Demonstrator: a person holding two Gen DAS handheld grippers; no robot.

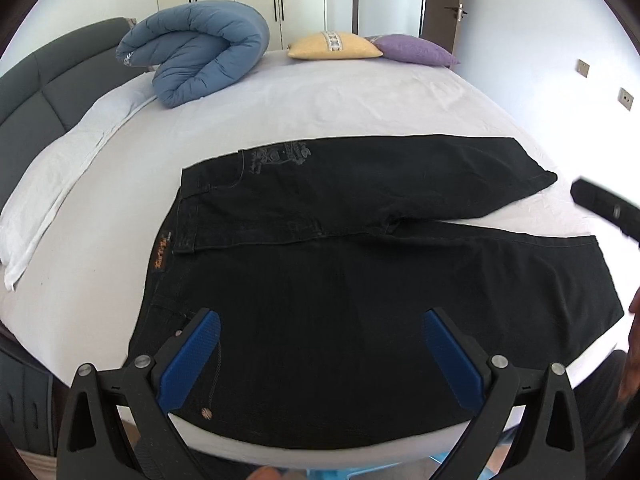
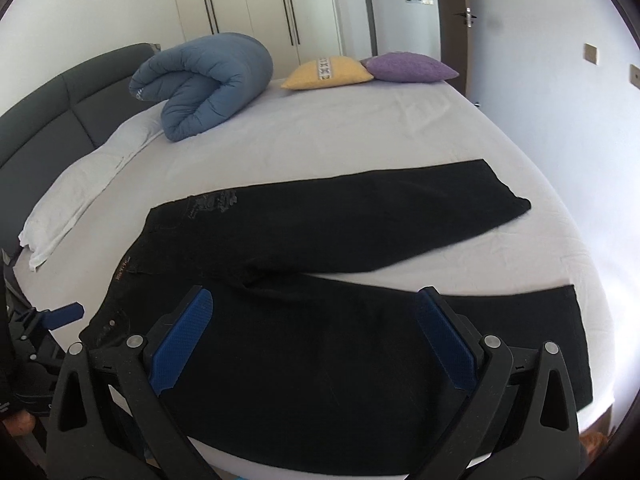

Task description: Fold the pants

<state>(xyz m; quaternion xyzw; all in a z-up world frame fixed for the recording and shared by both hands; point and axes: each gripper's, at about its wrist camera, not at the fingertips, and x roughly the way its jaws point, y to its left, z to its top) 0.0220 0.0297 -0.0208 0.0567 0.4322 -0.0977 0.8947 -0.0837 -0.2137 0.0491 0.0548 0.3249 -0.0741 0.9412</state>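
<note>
A: What did the left wrist view give that the right one lacked?

B: Both showed the bed (image 1: 360, 92) with the black pants (image 1: 360, 280) spread flat across its near half, waistband to the left, legs parted toward the right. Only the left view made out the orange waistband label (image 1: 161, 251) and the buttons at the fly. It also caught the right gripper (image 1: 608, 208) as a dark blur at the right edge.

A: And the right view?

B: It showed the left gripper (image 2: 66, 314) at the left edge, beside the waistband, one blue pad visible.

A: How were the grippers set?

B: Each stood wide apart above the near leg, empty, in its own view.

A: Anything else around?

B: A rolled blue duvet (image 1: 196, 52) by the grey headboard (image 1: 48, 80), a white pillow (image 1: 60, 176), then a yellow cushion (image 1: 334, 45) touching a purple cushion (image 1: 416, 50) at the far edge. Nothing lay on the pants.
</note>
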